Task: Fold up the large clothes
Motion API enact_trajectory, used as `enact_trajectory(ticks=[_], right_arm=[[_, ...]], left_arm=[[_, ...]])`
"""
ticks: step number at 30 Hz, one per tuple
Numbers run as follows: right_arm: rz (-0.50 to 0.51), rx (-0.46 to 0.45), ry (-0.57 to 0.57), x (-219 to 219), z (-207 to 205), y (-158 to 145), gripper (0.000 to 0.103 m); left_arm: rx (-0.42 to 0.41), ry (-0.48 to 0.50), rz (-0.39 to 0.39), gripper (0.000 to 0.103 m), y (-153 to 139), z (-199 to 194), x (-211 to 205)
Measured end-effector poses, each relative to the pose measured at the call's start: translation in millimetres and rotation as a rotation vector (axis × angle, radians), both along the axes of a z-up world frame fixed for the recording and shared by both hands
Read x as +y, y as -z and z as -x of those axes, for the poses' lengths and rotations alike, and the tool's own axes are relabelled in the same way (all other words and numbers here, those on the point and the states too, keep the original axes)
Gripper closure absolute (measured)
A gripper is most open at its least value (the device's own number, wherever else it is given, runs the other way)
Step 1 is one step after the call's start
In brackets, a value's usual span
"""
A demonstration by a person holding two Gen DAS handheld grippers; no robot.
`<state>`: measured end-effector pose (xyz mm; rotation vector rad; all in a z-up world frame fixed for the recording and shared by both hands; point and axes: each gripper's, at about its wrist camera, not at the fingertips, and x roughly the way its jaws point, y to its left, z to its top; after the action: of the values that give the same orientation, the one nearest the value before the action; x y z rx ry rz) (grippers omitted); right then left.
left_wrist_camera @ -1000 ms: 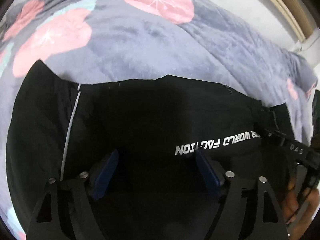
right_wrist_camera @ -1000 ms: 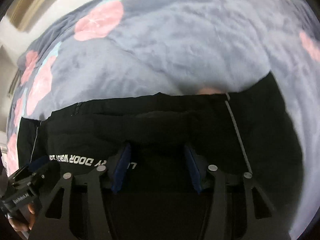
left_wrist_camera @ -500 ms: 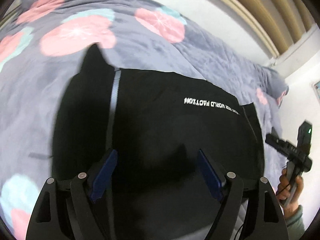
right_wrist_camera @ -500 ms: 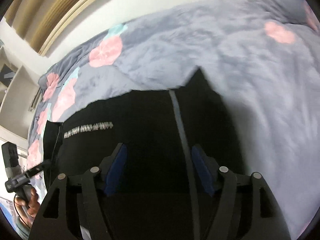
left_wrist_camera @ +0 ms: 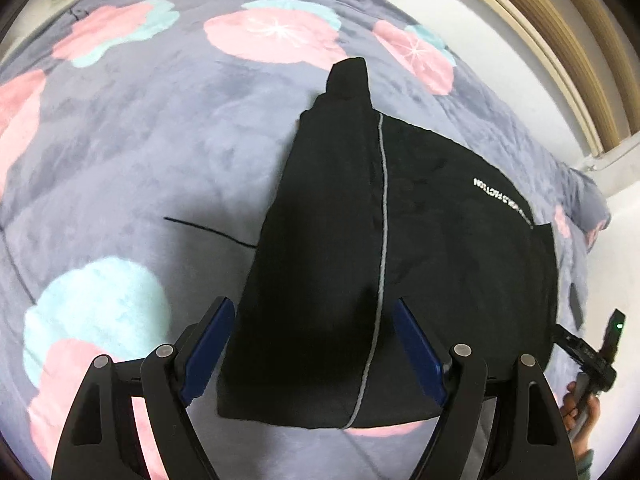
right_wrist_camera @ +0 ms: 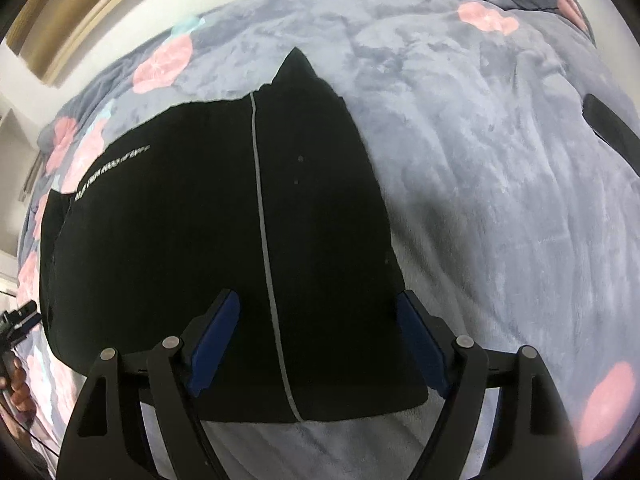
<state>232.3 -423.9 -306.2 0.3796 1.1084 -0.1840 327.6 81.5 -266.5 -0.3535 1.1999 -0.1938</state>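
Observation:
A black garment (left_wrist_camera: pixel 340 240) with a thin grey stripe and white lettering lies folded flat on a grey blanket (left_wrist_camera: pixel 140 140) with pink and teal flowers. It also shows in the right wrist view (right_wrist_camera: pixel 200 220). My left gripper (left_wrist_camera: pixel 314 344) is open and empty, above the garment's near left part. My right gripper (right_wrist_camera: pixel 318 340) is open and empty, above its near right part. The right gripper shows at the far right of the left wrist view (left_wrist_camera: pixel 592 356), and the left gripper at the far left of the right wrist view (right_wrist_camera: pixel 16 320).
The blanket (right_wrist_camera: pixel 500 160) covers the whole bed. A white wall and a wooden frame (left_wrist_camera: pixel 540 40) run behind it. A dark object (right_wrist_camera: pixel 608 124) lies on the blanket at the far right. A thin black thread (left_wrist_camera: pixel 208 230) lies left of the garment.
Both grippers have pulled up and back from the garment. It was close under the fingers; now it lies whole and flat below, with its near edge in view.

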Motion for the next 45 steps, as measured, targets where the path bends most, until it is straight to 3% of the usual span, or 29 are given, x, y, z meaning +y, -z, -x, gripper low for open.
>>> enact_trajectory(ticks=[6, 9, 14, 19, 22, 24, 25, 27, 30, 31, 34, 36, 40, 45], right_arm=[[-0.015, 0.015, -0.009, -12.3, -22.3, 11.8, 0.018], [-0.064, 0.029, -0.012, -20.1, -35.6, 24.9, 0.009], [-0.239, 0.045, -0.046, -34.3, -55.8, 51.2, 0.002], [-0.408, 0.039, -0.089, -44.8, -70.1, 73.8, 0.000], [-0.463, 0.038, -0.096, -47.5, -78.4, 79.7, 0.000], [-0.470, 0.034, -0.101, -46.2, -84.7, 80.5, 0.001], [-0.466, 0.026, -0.107, -44.2, -87.5, 78.7, 0.010], [-0.430, 0.018, -0.112, -38.6, -89.7, 70.2, 0.018], [-0.379, -0.014, -0.141, -28.8, -83.1, 49.9, 0.048], [-0.371, -0.026, -0.153, -27.1, -80.1, 41.3, 0.061], [-0.248, -0.046, -0.225, -4.2, -69.0, 8.6, 0.069], [-0.205, -0.075, -0.259, 12.0, -58.2, -15.7, 0.071], [-0.138, -0.144, -0.286, 37.6, -24.4, -66.4, 0.074], [-0.084, -0.201, -0.305, 62.6, 38.4, -119.1, 0.075]], left_arm=[[0.056, -0.027, 0.073, 0.020, 28.5, -37.1, 3.4], [0.108, -0.033, 0.157, 0.020, 50.9, -56.8, 6.7], [0.197, -0.007, 0.375, 0.017, 86.1, -80.6, 11.3], [0.242, 0.043, 0.480, 0.012, 103.2, -90.5, 5.0], [0.247, 0.061, 0.472, 0.009, 105.3, -93.2, -4.6], [0.229, 0.072, 0.426, 0.009, 102.4, -93.4, -12.8], [0.222, 0.074, 0.408, 0.011, 101.3, -91.3, -15.4], [0.171, 0.093, 0.368, 0.039, 88.0, -84.3, -21.9], [0.088, 0.124, 0.322, 0.065, 58.9, -68.7, -28.5], [0.059, 0.136, 0.310, 0.067, 47.0, -62.6, -31.1], [-0.017, 0.170, 0.314, 0.070, 13.0, -44.0, -38.1], [-0.063, 0.190, 0.338, 0.070, -11.7, -28.1, -42.1], [-0.157, 0.245, 0.313, 0.070, -64.9, 18.0, -50.9], [-0.213, 0.266, 0.330, 0.070, -105.8, 84.2, -37.3]])
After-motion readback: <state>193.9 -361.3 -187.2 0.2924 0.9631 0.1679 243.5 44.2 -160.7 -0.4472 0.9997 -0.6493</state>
